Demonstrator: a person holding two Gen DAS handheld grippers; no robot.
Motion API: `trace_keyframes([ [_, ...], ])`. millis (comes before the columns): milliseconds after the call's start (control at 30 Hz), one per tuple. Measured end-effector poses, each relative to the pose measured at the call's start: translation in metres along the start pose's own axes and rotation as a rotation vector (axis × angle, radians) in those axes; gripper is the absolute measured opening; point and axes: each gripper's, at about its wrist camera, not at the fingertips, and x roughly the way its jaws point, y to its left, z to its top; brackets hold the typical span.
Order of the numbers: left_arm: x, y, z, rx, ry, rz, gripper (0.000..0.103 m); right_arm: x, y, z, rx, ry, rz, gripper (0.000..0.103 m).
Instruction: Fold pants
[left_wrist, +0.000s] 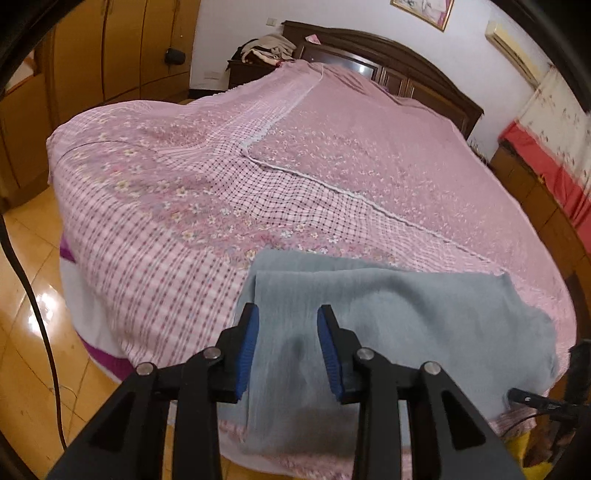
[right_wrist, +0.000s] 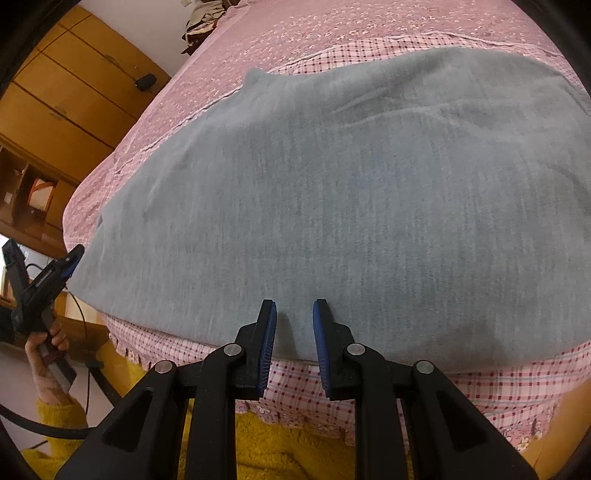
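The grey pants (left_wrist: 399, 332) lie folded flat near the front edge of the pink bed (left_wrist: 332, 166); they fill most of the right wrist view (right_wrist: 351, 206). My left gripper (left_wrist: 288, 314) is open and empty, its fingers over the pants' left end, where a folded layer edge shows. My right gripper (right_wrist: 294, 308) is open and empty, hovering over the pants' near edge at the bed's rim. The left gripper also shows in the right wrist view (right_wrist: 72, 264), at the pants' left end.
The bed has a pink checked and floral cover (right_wrist: 229, 66) with a dark wooden headboard (left_wrist: 388, 59). Wooden wardrobes (left_wrist: 110, 48) stand to the left. A black cable (left_wrist: 33, 295) hangs over the tiled floor. A yellow sleeve (right_wrist: 288, 443) is below the right gripper.
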Motion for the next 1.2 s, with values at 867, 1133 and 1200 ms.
trace_keyframes([
  [867, 0.058, -0.009, 0.006, 0.037, 0.016, 0.033, 0.011, -0.060, -0.033, 0.022, 0.077, -0.217, -0.147, 0.022],
  [1133, 0.005, -0.041, 0.007, 0.194, -0.173, 0.194, 0.007, -0.056, -0.036, 0.019, 0.068, -0.202, -0.135, 0.022],
  [1200, -0.003, -0.053, 0.012, 0.270, -0.214, 0.247, 0.007, -0.054, -0.036, 0.020, 0.073, -0.202, -0.129, 0.022],
])
